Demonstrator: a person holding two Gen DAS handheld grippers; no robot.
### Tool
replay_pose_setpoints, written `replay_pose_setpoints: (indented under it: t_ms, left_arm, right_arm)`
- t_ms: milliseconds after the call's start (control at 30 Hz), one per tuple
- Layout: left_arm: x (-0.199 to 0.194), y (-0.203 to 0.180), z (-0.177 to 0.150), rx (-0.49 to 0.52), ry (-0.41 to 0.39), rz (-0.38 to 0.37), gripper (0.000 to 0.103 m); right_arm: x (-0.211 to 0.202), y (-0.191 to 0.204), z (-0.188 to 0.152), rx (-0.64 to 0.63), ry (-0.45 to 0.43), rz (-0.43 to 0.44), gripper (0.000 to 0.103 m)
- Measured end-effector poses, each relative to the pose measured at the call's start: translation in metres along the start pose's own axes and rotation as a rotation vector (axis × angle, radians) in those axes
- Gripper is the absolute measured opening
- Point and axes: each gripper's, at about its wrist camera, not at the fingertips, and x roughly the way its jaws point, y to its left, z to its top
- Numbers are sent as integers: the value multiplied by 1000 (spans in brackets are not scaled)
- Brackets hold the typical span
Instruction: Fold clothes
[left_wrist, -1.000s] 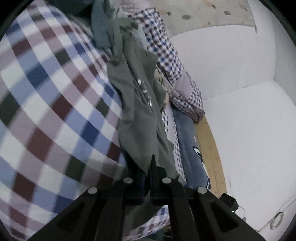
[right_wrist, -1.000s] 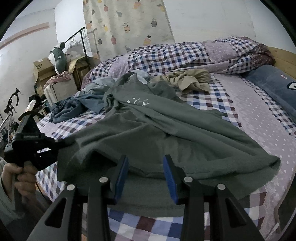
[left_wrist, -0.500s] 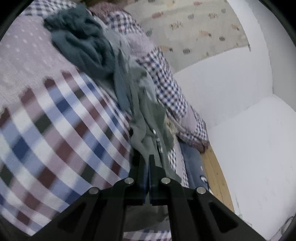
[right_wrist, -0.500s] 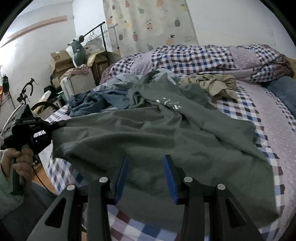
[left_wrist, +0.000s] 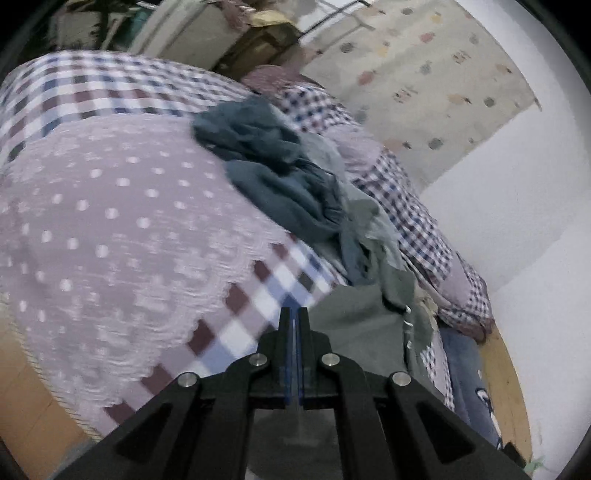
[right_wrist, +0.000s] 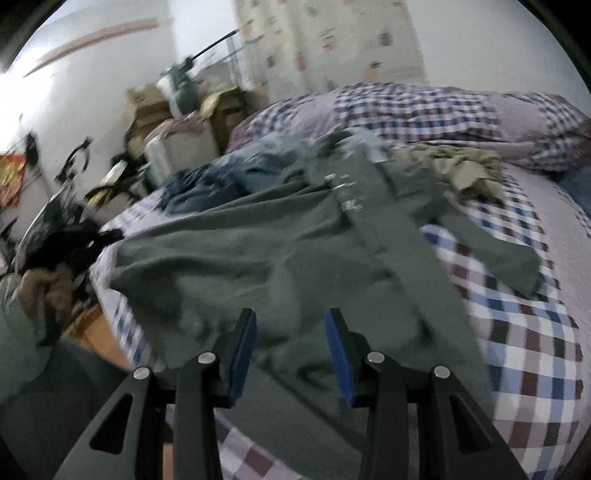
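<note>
Grey-green shirt (right_wrist: 280, 258) lies spread over the near part of the bed (right_wrist: 524, 332), one sleeve trailing off to the right and its far end running up into the heap of blue clothes (right_wrist: 207, 184) and the tan garment (right_wrist: 461, 166) behind.

Your left hand-held gripper (left_wrist: 293, 321) has its pads pressed together; in the right wrist view it sits at the shirt's left corner, at the bed's edge, and the cloth seems pinched there, though blur keeps that a judgement. Your right hand-held gripper (right_wrist: 290, 325) stands with its pads well apart over the near hem, holding nothing.

The risk is one-sided tension — with only one corner held, any pull from you would skew the shirt, bunch the wrinkles already showing mid-body, and drag it off the bed's edge. Its far end could also snag the heap and tow other clothes along. A shallow pinch may simply slip.

Your left hand (right_wrist: 48, 284) grips its handle low, beside the bed, wrist level with the mattress edge; the right tool points forward and down across the shirt.
</note>
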Motion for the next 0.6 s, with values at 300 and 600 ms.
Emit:
replay_pose_setpoints:
  t_ms: [300, 600]
  left_arm:
    - [-2, 31, -8, -22, 110, 32, 3]
    - [-2, 28, -16, 0, 157, 18, 6]
  right_arm:
    - [41, 51, -15, -198, 144, 51, 42]
    - [61, 55, -22, -254, 209, -30, 41]
